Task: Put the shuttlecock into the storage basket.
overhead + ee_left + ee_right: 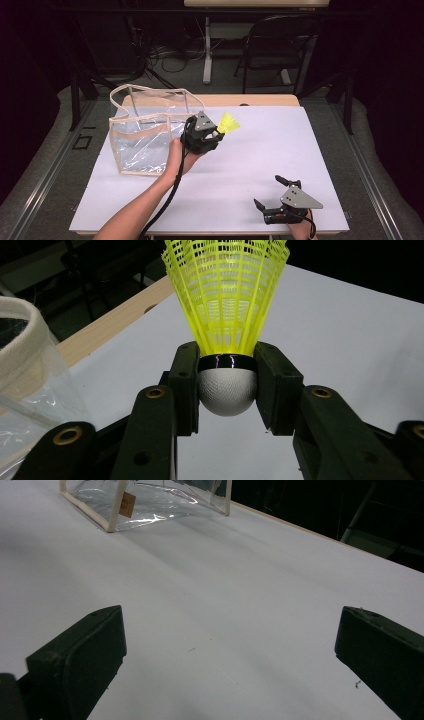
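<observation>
The right hand-held gripper (pixel 272 196) rests low on the table (pixel 260 150), its jaws spread wide with nothing between them. Farther off, the left hand-held gripper (pixel 214 135) pinches the one yellow shuttlecock (pixel 226 315) by its white rounded cork, pads pressed on either side just below the black band, skirt pointing away. It is likely feather-light; the plastic mesh skirt would crush easily, so the firm cork is the right place to hold. Just beside that gripper, on its far-left side, stands one clear bag (pixel 145 135) with cream trim, apparently open-topped.
</observation>
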Motion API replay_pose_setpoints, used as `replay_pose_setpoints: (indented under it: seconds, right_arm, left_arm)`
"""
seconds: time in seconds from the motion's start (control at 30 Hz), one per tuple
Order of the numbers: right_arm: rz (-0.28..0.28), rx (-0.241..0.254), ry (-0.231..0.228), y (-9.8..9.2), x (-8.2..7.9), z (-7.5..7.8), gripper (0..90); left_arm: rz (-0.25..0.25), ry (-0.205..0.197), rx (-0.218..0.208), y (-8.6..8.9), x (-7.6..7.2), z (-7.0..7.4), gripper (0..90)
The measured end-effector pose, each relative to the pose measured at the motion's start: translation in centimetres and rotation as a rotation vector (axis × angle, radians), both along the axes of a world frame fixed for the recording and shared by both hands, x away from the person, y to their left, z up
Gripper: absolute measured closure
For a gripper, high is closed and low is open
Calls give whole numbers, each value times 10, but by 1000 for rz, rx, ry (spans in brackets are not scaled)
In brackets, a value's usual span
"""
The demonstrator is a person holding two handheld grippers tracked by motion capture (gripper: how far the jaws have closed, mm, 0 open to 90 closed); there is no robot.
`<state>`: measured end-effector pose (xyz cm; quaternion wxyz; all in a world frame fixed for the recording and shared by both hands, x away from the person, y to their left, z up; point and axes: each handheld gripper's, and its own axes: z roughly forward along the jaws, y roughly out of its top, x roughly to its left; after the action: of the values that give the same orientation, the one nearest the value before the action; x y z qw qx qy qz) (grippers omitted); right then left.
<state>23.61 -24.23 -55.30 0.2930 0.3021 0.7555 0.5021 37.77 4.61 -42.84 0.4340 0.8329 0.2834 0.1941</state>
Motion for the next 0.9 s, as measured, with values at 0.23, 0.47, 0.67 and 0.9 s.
replay_pose_setpoints:
  seconds: [0.23,0.47,0.67,0.9]
  right_arm:
    - [2,3,-6,0,0,0,0]
    - [0,2,-6,0,-1,1,0]
    - [2,-2,-4,0,0,0,0]
    - [-1,-3,-4,0,0,0,0]
  left_arm:
    - [-1,-3,-3,0,3,5,650]
    - [1,-5,-6,1,6,11,651]
    - [-1,-10,-16,1,8,18,650]
    - [6,-13,-29,5,14,27,650]
